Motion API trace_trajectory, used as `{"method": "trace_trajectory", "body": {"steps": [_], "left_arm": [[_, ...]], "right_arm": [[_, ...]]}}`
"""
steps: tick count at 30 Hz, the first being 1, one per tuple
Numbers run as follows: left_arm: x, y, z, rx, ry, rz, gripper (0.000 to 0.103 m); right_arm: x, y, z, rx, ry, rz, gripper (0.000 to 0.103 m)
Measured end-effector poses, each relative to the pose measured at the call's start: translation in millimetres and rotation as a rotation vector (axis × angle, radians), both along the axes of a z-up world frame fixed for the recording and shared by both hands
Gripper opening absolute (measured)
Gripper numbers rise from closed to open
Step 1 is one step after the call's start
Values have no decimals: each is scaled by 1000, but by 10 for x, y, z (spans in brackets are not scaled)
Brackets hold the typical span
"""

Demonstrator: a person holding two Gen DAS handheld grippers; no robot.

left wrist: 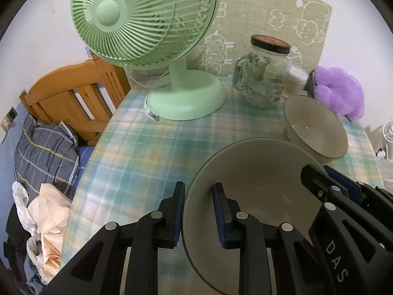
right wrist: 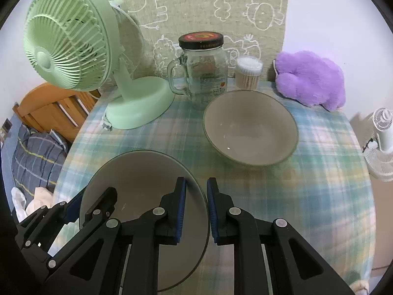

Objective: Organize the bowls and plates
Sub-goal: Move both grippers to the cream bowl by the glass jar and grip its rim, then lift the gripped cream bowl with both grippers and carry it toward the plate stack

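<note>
Near bowl (left wrist: 255,184) pinched at opposite rims by left gripper (left wrist: 199,211) and right gripper (right wrist: 196,209), fingers clamped on the wall to share its weight, just above the plaid counter (right wrist: 307,196), second bowl (right wrist: 250,127) resting beyond, likely stacking target.

We saw a green fan (right wrist: 66,49) standing at the back left of the tabletop (right wrist: 319,196), which wore a plaid cloth. Just right of its base stood a glass jar (right wrist: 203,73) with a dark lid, then a tub of cotton swabs (right wrist: 248,72) and a purple plush toy (right wrist: 310,81). A wooden headboard (left wrist: 73,95) and a striped pillow (left wrist: 44,152) lay off to the left, and a small white fan (right wrist: 382,145) to the right.
</note>
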State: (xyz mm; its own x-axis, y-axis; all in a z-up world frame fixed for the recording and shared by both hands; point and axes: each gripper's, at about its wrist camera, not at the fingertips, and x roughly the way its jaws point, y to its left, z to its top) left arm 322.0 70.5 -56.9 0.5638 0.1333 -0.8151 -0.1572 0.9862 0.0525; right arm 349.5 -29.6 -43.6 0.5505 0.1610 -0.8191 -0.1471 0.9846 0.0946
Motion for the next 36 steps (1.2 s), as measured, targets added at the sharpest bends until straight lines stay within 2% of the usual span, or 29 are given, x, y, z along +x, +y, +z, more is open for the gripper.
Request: {"method": "trace_trajectory", "body": {"steps": [8, 22, 36], "left_arm": [[-364, -7, 260, 11, -23, -33, 21], [-1137, -61, 670, -18, -85, -72, 21], [-1804, -431, 727, -37, -86, -198, 21]], "right_arm": [[-417, -35, 261, -4, -15, -14, 21], [-1254, -134, 735, -25, -78, -56, 21], [-2094, -505, 849, -61, -93, -162, 21]]}}
